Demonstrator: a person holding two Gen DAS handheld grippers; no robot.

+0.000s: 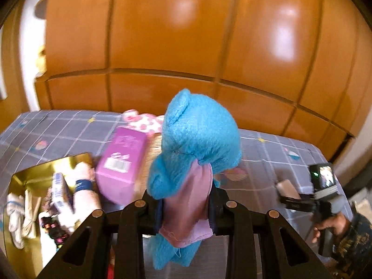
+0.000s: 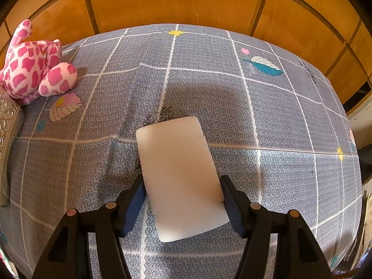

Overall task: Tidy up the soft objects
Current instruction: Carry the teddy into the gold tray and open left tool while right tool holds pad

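On the left of the bed, a gold box [image 1: 34, 176] is holding small soft things, and just beside it a purple carton [image 1: 123, 162] is lying near a pink spotted plush [image 2: 32, 67]. In the middle, the left gripper [image 1: 187, 211] is squeezing the blue teddy bear [image 1: 197, 134] narrowly by its pink cloth and carrying it above the grey checked bedsheet [image 2: 279, 121]. On the right, the right gripper [image 2: 183, 204] is gripping a white foam block [image 2: 179, 174] from both sides, lifted over the sheet.
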